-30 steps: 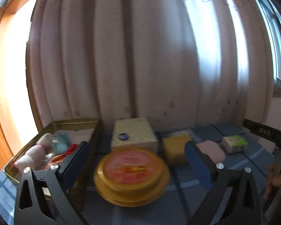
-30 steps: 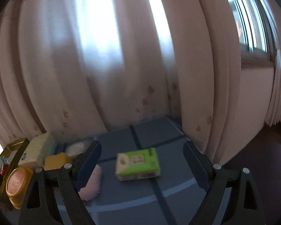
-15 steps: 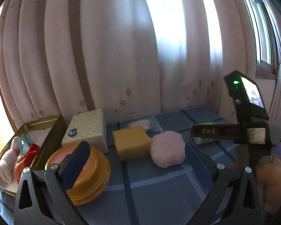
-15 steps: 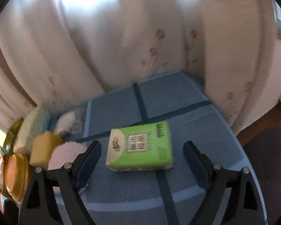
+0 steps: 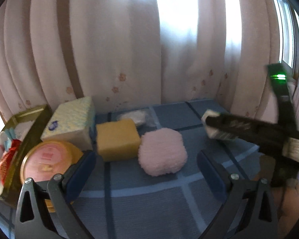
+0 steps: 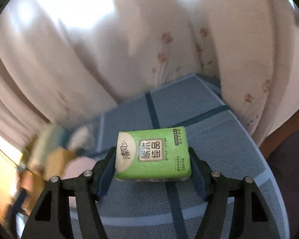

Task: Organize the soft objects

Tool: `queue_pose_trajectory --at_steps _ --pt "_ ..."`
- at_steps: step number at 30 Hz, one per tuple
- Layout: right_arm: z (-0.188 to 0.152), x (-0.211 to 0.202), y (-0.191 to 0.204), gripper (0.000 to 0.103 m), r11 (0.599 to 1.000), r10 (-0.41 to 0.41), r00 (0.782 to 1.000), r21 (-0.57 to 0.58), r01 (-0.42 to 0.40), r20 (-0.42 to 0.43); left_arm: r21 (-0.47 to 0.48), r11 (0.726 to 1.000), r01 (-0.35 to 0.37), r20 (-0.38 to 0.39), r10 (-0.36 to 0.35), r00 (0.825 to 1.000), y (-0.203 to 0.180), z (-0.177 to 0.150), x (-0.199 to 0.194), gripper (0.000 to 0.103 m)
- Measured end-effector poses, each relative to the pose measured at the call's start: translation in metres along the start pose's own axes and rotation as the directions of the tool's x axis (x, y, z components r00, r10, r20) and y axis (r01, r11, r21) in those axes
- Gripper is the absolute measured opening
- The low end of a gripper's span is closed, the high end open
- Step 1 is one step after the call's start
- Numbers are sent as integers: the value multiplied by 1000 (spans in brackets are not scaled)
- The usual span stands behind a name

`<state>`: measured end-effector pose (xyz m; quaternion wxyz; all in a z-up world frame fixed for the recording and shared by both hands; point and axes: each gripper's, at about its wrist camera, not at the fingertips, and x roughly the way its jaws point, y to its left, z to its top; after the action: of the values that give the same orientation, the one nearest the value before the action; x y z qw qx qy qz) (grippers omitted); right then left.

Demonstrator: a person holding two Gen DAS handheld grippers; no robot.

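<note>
A green tissue pack [image 6: 153, 153] lies on the blue checked cloth [image 6: 219, 143]. My right gripper [image 6: 152, 163] straddles it; its jaws are closing and both pads touch the pack's sides. In the left wrist view that gripper's dark fingers [image 5: 235, 125] cover the pack at the right. My left gripper [image 5: 145, 157] stands open just in front of a fluffy pink puff [image 5: 161, 153], holding nothing. A yellow sponge [image 5: 117, 139] sits left of the puff, with a white pouch [image 5: 133, 117] behind them.
A pale tissue box [image 5: 69, 123] and a round yellow tin [image 5: 47, 159] stand at the left beside a gold tray [image 5: 29, 115] holding soft toys. Curtains [image 5: 129, 49] close off the back. A person's hand [image 5: 289, 199] holds the right gripper. The table edge curves at the right [image 6: 265, 159].
The right gripper has dropped over the green pack and narrowed its jaws onto it. The left gripper has swung right, from the round tin to the pink puff.
</note>
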<state>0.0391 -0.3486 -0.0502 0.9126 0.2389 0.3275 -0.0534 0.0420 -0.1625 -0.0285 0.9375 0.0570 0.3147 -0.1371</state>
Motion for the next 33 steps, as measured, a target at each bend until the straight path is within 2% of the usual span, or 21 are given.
queue_pose_trajectory --at_steps 5,9,11,15,16,18,21,22,24,26,30,33 --pt "-1 -21 -8 69 999 -15 995 45 10 100 -48 999 24 -115 -29 993 -13 8 33 98" --pt "-2 -36 -3 69 998 -57 982 16 55 180 -100 994 30 -229 -53 972 -20 8 61 85" --pt "-2 -38 -1 69 998 -59 980 5 59 190 -146 989 27 -275 -67 959 -18 8 73 84" --pt "-2 -38 -1 69 998 -55 981 1 56 188 -153 988 35 -261 -75 962 -23 13 75 73" --pt "-2 -39 -3 69 999 -54 981 2 54 187 -154 987 39 -258 -79 963 -23 13 74 61" --pt "-2 -39 -2 69 998 -56 980 8 56 193 -183 980 80 -242 -124 962 -19 12 70 44" --pt "-3 -40 -3 69 998 -56 978 8 56 201 -231 965 121 -228 -175 958 -9 9 66 32" --pt "-4 -40 -2 69 998 -58 976 6 58 209 -250 955 159 -218 -216 952 -7 7 64 29" --pt "-4 -46 -1 69 998 -68 970 0 70 234 -271 942 200 -198 -257 946 -3 5 60 28" --pt "-5 -52 1 69 996 -86 958 -12 93 272 -285 928 238 -140 -286 948 2 5 48 27" --pt "-7 -61 7 69 991 -106 936 -40 127 336 -238 933 269 8 -276 961 16 3 10 27" --pt "-8 -67 13 69 988 -104 919 -68 140 381 -216 941 263 79 -251 965 34 2 -14 27"
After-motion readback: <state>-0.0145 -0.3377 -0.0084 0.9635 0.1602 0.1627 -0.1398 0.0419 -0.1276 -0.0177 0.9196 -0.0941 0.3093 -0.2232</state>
